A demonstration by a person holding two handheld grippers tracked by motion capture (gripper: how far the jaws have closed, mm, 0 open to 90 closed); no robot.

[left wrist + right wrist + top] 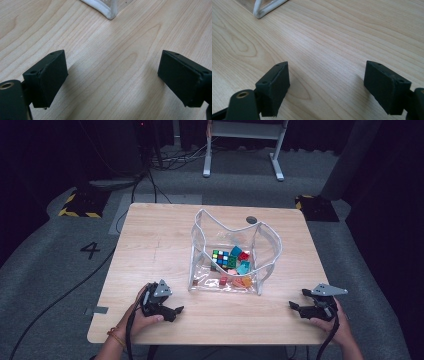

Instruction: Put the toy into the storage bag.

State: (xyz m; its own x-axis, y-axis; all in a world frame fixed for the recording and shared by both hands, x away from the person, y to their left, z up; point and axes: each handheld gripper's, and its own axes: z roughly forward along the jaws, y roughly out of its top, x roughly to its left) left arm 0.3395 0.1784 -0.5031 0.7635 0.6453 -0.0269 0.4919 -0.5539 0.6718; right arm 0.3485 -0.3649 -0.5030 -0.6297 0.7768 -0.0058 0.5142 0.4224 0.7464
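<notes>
Trouble lies in the clear bag (234, 251): it stands mid-desk (155, 240), between and beyond your hands, with a puzzle cube (223, 258) and small toys inside. Your left hand-held gripper (172, 311) and right hand-held gripper (296, 307) rest wide and empty; a careless reach could fold its limp walls or tip it.

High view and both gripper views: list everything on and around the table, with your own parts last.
table: one, light wood, centre.
clear bag: one, see-through with white trim, open-topped, mid-table.
puzzle cube: one, multicoloured, inside the bag.
small blocks: several, red, teal and orange, on the bag's floor.
round grommet: one, grey, far edge of the table.
number 4: one, black, on the floor at left.
left tongs: black, open, near the bag's near left corner.
right tongs: black, open, right of the bag.
</notes>
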